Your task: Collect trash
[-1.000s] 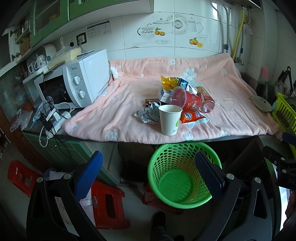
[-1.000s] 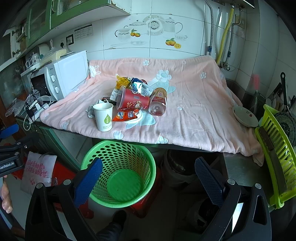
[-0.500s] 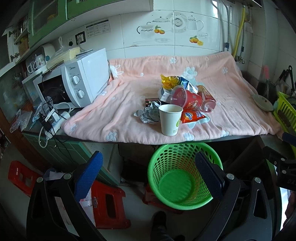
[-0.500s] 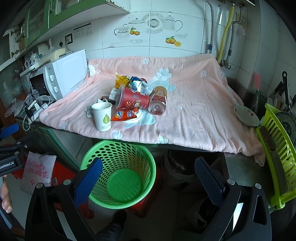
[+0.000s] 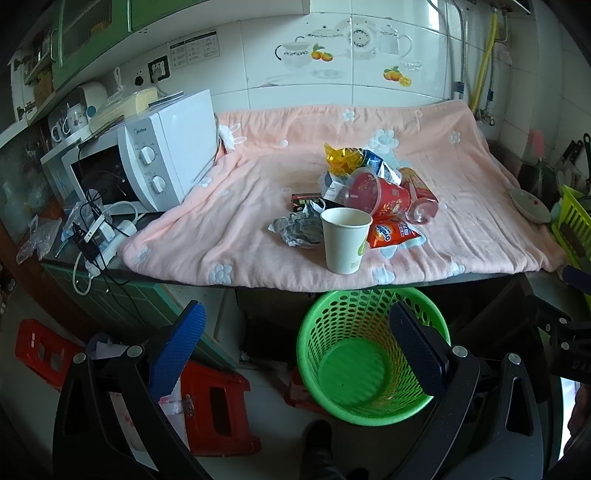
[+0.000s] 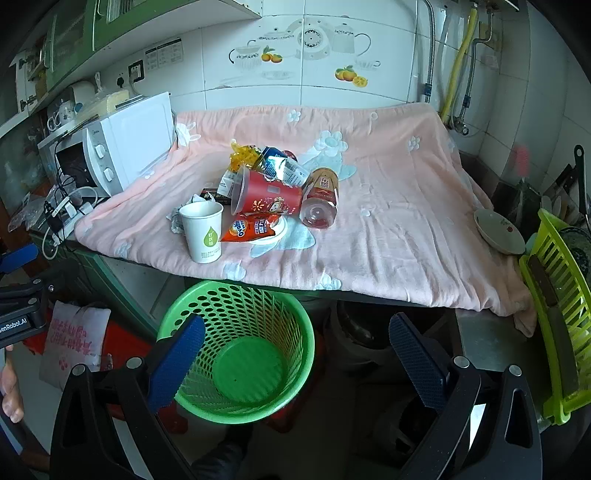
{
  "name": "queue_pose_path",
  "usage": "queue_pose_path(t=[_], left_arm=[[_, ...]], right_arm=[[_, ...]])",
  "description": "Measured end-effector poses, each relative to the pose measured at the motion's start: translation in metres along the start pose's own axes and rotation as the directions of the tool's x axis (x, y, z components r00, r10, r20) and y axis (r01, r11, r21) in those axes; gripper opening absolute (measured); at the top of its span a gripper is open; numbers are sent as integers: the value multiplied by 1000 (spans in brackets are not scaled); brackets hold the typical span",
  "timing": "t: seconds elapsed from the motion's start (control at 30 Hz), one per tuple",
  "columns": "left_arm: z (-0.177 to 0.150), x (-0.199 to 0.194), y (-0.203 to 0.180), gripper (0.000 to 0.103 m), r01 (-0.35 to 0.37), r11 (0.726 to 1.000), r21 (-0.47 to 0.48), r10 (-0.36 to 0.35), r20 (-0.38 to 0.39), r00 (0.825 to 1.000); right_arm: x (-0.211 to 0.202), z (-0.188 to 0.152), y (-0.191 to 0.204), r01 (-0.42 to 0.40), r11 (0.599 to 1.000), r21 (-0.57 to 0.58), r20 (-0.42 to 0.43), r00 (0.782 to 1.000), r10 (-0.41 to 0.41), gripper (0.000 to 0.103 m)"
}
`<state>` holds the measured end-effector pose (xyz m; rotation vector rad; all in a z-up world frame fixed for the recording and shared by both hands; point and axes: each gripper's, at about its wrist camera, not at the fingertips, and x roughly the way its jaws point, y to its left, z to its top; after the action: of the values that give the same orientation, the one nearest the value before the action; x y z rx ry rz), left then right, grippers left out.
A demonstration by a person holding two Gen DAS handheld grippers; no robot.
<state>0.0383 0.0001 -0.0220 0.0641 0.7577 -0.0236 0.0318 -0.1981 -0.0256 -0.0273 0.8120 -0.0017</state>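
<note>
None of the trash pile (image 5: 364,199) is collected yet: it lies on the pink cloth (image 5: 236,206), the green basket (image 5: 364,350) below looks empty, and the left gripper (image 5: 295,349) and right gripper (image 6: 295,350) are spread wide, holding nothing.

White wall tiles (image 5: 332,85) with teapot and orange decals back a counter under a pink floral blanket (image 5: 258,192); green cabinets (image 5: 92,33) hang above a white microwave (image 5: 162,155).
</note>
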Motion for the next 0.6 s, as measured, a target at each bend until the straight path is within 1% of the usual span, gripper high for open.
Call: queue_pose_path(t=[0.4,0.6], left_arm=[[16,24,1,98,0,1000,0,0,-30,1000],[26,44,1,98,33,999,8,-33,-48,998]], right_arm=[[23,15,3,-8,1000,-10,-23,1000,8,97],[35,23,3,-3,1000,-15,-35,999,3,97]])
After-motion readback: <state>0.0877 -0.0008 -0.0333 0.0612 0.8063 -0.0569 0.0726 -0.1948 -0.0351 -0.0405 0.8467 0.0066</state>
